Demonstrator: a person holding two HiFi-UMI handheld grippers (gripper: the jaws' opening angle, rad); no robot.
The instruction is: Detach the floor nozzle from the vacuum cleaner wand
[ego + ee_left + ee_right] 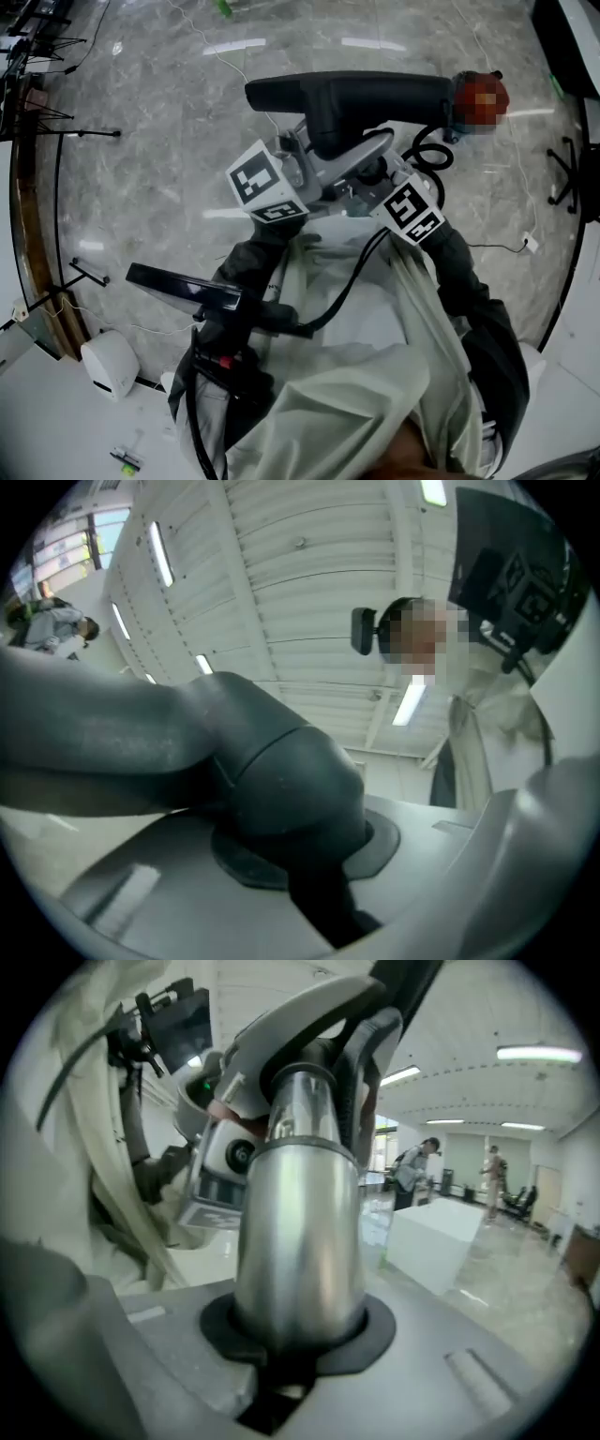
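Left tool: I had it clamped on the nozzle's dark neck. Right tool: clamped round the silver wand. Nozzle: aloft before me, over the floor, seemingly still joined to the wand. Risks I judged: an off-axis pull could jam the joint; the smooth wand could slip in the grip.

Black floor nozzle, silver wand, grey marbled floor.
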